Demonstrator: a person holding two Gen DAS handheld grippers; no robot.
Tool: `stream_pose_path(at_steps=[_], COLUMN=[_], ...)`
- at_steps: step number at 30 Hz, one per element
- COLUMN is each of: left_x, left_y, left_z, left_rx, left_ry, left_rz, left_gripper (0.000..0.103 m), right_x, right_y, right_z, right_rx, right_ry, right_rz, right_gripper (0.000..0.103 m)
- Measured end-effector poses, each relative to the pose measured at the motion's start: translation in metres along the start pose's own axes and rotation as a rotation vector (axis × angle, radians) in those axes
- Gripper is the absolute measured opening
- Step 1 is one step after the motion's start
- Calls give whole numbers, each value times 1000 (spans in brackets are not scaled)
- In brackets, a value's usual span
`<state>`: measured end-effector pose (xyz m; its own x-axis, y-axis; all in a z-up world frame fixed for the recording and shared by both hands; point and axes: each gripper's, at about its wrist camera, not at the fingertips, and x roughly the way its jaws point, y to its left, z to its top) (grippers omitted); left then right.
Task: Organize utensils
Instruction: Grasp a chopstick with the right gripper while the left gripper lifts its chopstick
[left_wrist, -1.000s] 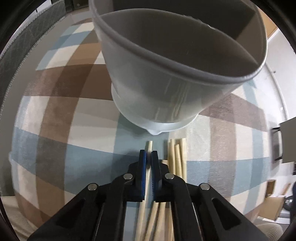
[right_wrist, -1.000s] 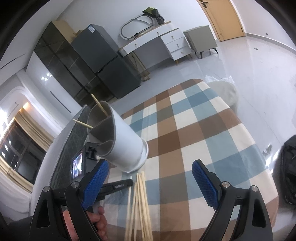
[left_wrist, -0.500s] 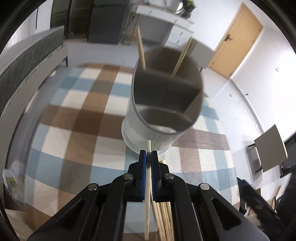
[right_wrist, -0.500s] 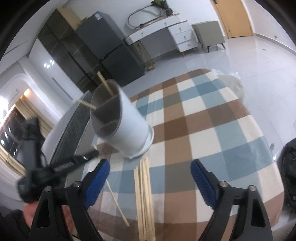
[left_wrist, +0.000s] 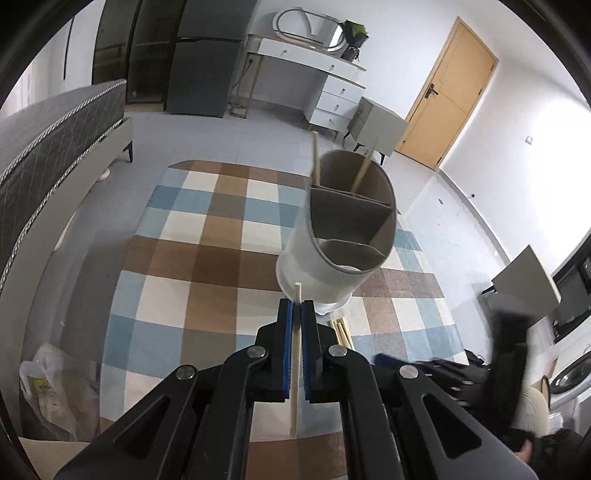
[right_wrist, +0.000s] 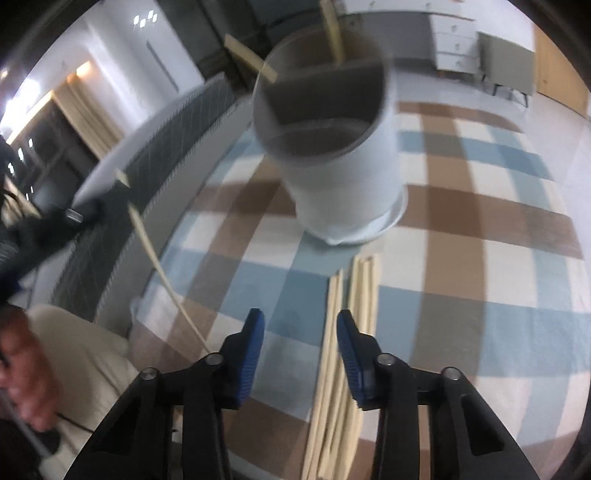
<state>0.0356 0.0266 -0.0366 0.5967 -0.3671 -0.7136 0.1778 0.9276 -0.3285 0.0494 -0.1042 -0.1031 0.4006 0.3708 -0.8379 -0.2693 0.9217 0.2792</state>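
Observation:
My left gripper (left_wrist: 296, 308) is shut on one wooden chopstick (left_wrist: 295, 354) and holds it up in the air, short of the white divided utensil holder (left_wrist: 325, 273). Two chopsticks (left_wrist: 314, 157) stand in the holder's far compartment. The held chopstick also shows in the right wrist view (right_wrist: 162, 269), at the left. My right gripper (right_wrist: 300, 325) is open and empty, low over a bundle of several loose chopsticks (right_wrist: 351, 332) that lies on the checked tablecloth (right_wrist: 480, 258) in front of the holder (right_wrist: 343, 177).
A grey bed edge (left_wrist: 55, 147) runs along the table's left. A plastic bag (left_wrist: 55, 391) lies at the lower left. A white dresser (left_wrist: 317, 85) and a wooden door (left_wrist: 450, 96) stand across the room.
My left gripper has lifted one chopstick off the bundle and drawn up and back from the holder. My right gripper has come down towards the bundle and narrowed its opening.

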Motion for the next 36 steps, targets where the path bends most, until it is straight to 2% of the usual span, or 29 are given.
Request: stream_pose_path(at_steps=[1, 5, 13, 23, 30, 32, 36], left_x=[-1, -2, 2, 5, 5, 5, 4], left_y=[3, 14, 27, 32, 34, 35, 35], left_z=[0, 1, 5, 7, 7, 7, 7], left_rx=[-1, -28, -88, -117, -127, -127, -117], left_ry=[4, 17, 34, 58, 64, 65, 53], left_rz=[-3, -12, -44, -57, -57, -53, -45], left_gripper=[0, 0, 0, 0, 0, 0, 0], right_x=[9, 37, 63, 69, 76, 78, 73], right_y=[2, 4, 5, 3, 16, 20, 19], right_z=[2, 9, 22, 26, 29, 30, 31], right_rx=[-12, -37, -53, -58, -99, -113, -68], right_ry=[23, 90, 149, 174, 159, 146, 95], right_rz=[-5, -66, -133, -165, -208, -221, -180], right_gripper=[29, 23, 21, 20, 19, 6, 5])
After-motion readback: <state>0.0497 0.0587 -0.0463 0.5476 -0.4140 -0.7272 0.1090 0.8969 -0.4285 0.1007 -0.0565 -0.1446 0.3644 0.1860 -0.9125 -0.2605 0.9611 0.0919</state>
